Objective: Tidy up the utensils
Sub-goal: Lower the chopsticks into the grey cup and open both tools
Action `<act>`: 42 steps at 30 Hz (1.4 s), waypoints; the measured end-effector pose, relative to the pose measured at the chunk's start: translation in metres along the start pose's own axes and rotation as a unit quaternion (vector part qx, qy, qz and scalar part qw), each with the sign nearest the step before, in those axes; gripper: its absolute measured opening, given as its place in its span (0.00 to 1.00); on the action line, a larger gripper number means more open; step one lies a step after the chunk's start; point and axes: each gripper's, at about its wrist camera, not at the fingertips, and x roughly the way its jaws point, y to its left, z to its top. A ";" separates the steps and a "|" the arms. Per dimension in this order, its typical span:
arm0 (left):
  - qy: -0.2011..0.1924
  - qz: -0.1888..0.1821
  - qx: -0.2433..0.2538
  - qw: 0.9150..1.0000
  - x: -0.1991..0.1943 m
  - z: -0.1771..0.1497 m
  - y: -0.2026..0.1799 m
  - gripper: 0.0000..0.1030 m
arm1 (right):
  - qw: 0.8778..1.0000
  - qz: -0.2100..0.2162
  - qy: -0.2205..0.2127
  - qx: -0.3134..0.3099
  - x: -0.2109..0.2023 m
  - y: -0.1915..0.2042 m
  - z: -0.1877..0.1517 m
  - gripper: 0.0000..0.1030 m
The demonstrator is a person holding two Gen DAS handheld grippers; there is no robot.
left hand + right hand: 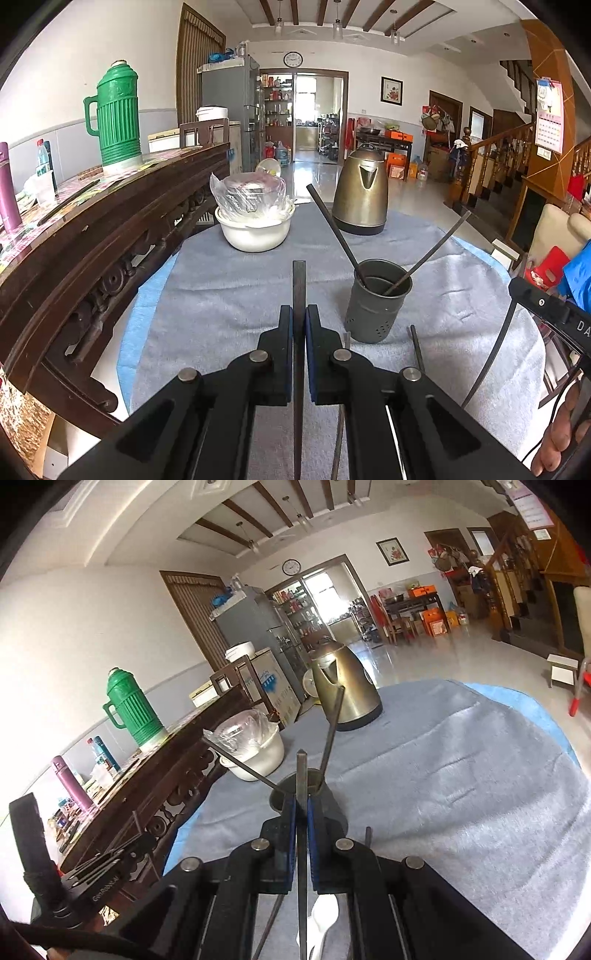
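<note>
I see the round table (229,295) under its grey cloth, with the brass kettle (361,192) at the far edge and the white bowl (255,230) of wrapped dishes at the far left beside the dark wooden sideboard (110,206). The grey utensil holder (376,299) stands near the table's middle with two chopsticks (334,236) leaning in it. My left gripper (299,325) is clamped on a dark chopstick (299,280); my right gripper (302,812) pinches another chopstick (301,775) just before the holder (332,805).
</note>
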 end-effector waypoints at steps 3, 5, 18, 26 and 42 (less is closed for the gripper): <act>0.001 -0.009 -0.007 1.000 -0.001 0.002 0.002 0.06 | 1.000 0.006 -0.005 -0.002 -0.004 0.003 0.003 0.06; 0.003 -0.020 -0.015 1.000 -0.002 0.004 0.004 0.06 | 1.000 0.010 -0.008 -0.004 -0.006 0.006 0.004 0.06; -0.012 -0.081 -0.057 0.995 -0.006 0.040 0.021 0.06 | 0.998 0.023 -0.046 -0.022 -0.016 0.021 0.028 0.06; -0.027 -0.106 -0.053 0.993 -0.004 0.076 0.013 0.06 | 0.995 0.019 -0.084 -0.040 -0.013 0.032 0.062 0.06; -0.109 -0.118 -0.054 0.985 0.028 0.158 -0.023 0.06 | 0.979 -0.038 -0.184 -0.082 0.029 0.060 0.130 0.06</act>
